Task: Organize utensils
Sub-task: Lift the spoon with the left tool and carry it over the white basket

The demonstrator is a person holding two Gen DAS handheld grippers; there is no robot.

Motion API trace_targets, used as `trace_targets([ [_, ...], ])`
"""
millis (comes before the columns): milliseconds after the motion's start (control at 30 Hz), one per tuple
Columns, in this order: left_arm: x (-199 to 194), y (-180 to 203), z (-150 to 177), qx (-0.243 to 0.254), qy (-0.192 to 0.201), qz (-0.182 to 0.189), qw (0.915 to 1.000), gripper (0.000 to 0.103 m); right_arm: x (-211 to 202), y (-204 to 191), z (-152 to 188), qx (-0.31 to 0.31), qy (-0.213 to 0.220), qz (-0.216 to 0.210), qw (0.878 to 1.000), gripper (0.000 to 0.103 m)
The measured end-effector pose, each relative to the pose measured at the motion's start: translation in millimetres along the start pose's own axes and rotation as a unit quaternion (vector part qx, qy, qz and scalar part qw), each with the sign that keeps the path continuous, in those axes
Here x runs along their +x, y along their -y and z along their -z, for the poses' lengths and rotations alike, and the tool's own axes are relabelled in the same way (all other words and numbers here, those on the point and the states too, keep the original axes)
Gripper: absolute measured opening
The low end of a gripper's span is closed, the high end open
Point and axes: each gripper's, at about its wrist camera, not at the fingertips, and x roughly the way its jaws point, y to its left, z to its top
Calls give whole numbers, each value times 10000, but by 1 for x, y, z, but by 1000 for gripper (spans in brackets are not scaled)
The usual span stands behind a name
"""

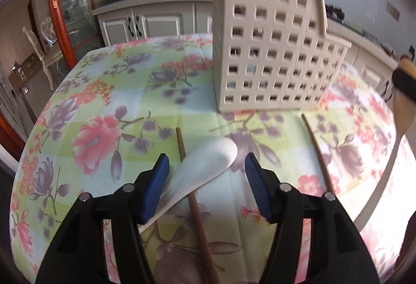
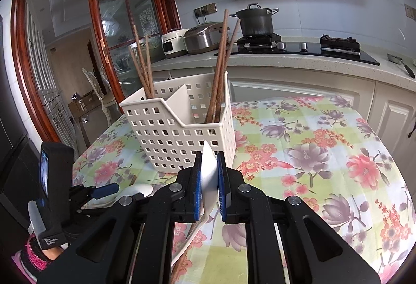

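two smooth white spoons (image 1: 205, 167), perforated caddy (image 1: 273, 50).

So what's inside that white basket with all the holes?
Brown chopsticks stand in the basket's left part, and more chopsticks lean in its right part. A slanted divider separates them. The walls hide their lower ends and the bottom.

Cream perforated caddy (image 2: 179, 143); brown chopsticks (image 2: 219, 73); white spoon (image 1: 205, 167); pastel floral tablecloth (image 2: 312, 154); blue-padded jaws
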Motion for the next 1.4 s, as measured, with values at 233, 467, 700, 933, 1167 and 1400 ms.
trace_targets([
  [233, 16, 2, -4, 227, -161, 20, 9996, 54, 8, 4, 3, 107, -27, 57, 9999, 12],
  [467, 11, -1, -2, 160, -147, 170, 9996, 38, 9, 5, 1, 78, -28, 85, 9999, 12],
  [700, 3, -4, 7, 2, -58, 218, 9997, 35, 11, -2, 4, 24, -76, 12, 10000, 12],
  [933, 6, -4, 5, 69, -197, 223, 9995, 36, 9, -4, 2, 9, -66, 8, 10000, 12],
  [1167, -9, -8, 2, -59, 81, 286, 9995, 34, 6, -4, 2, -15, -47, 22, 10000, 12],
  [1400, -51, -16, -6, -339, 789, 416, 9954, 34, 3, -9, -3, -86, 69, 41, 9999, 12],
])
